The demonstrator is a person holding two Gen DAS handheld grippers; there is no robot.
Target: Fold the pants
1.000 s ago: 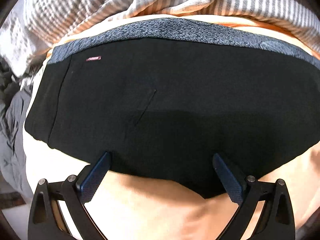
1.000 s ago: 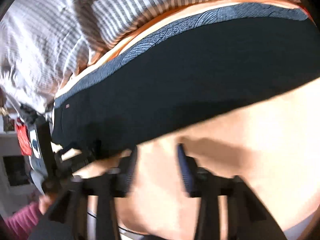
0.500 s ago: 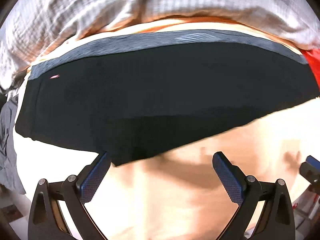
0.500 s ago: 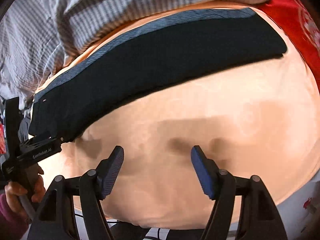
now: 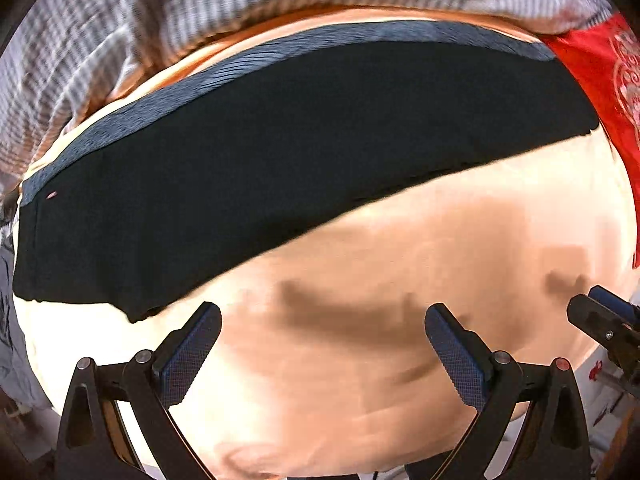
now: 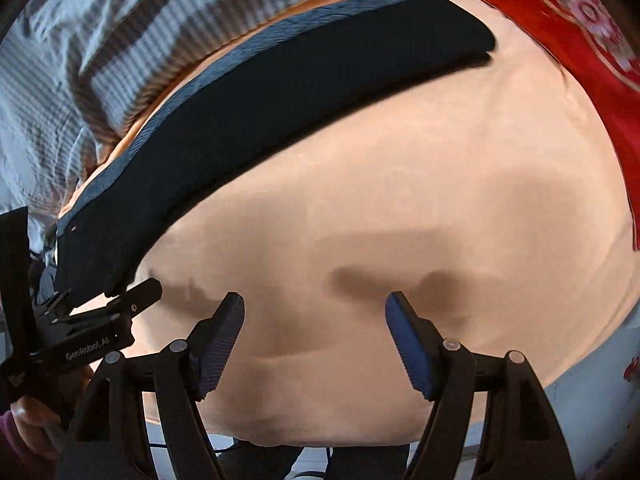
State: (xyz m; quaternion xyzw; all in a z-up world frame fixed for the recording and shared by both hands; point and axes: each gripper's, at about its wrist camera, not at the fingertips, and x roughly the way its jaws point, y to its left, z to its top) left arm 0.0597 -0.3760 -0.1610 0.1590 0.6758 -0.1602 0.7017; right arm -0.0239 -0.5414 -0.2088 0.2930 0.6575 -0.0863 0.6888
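Nearest me, my left claw [image 5: 322, 354] hangs released over the peach bedsheet [image 5: 360, 360], nothing between its pads. My right claw [image 6: 316, 336] has just been opening, also empty. Beyond, across the middle of the frame, the black folded pants with a grey waistband [image 5: 280, 152] lie flat. They look soft, light and limp; I'd pinch both layers at the far-right cuff end.

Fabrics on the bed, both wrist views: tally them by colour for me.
Black pants with grey-blue waistband: 1
Peach sheet: 1
Grey-and-white striped cloth: 1
Red patterned cloth: 1
Total: 4
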